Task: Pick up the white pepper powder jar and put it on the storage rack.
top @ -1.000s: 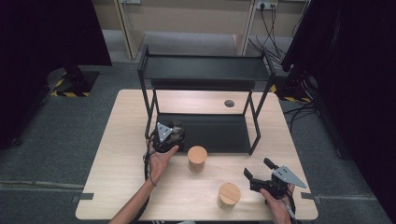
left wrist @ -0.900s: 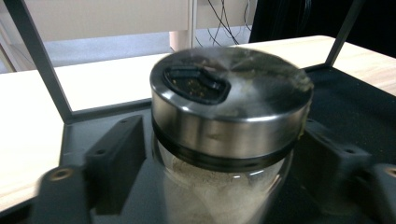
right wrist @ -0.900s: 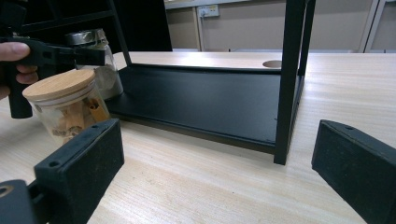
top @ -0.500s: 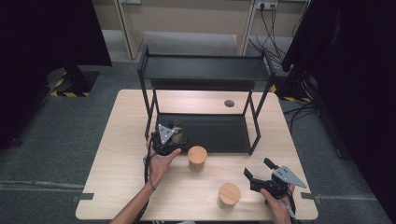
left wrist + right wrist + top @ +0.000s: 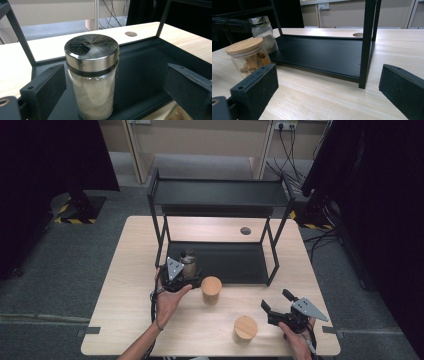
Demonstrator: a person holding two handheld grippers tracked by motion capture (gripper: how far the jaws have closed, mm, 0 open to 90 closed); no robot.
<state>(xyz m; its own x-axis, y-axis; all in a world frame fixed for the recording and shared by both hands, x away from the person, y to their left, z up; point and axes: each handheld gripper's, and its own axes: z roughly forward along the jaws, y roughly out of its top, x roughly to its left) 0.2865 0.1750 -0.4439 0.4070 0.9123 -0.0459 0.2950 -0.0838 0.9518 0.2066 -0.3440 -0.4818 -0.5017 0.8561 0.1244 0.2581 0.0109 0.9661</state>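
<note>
A glass shaker [image 5: 91, 75] with a steel lid and pale powder stands upright on the black rack's lower shelf [image 5: 140, 72], near its front left corner. My left gripper [image 5: 116, 80] has just been opening. Its jaws now stand wide on either side of the shaker, and neither pad touches it. From above, the shaker [image 5: 188, 260] sits just beyond the left gripper [image 5: 186, 272]. My right gripper [image 5: 276, 301] rests open at the table's front right with nothing between its jaws, as in its own view [image 5: 327, 87].
Two glass jars with bamboo lids stand on the wooden table [image 5: 130, 310]: one [image 5: 211, 289] before the rack, one [image 5: 245, 329] near the front edge. The two-tier black rack [image 5: 220, 195] spans the table's middle. A round hole [image 5: 245, 230] lies behind it.
The left gripper's jaws have spread apart and let go of the shaker, which stays upright on the lower shelf. The left hand has drawn back slightly. The right hand has kept still.
</note>
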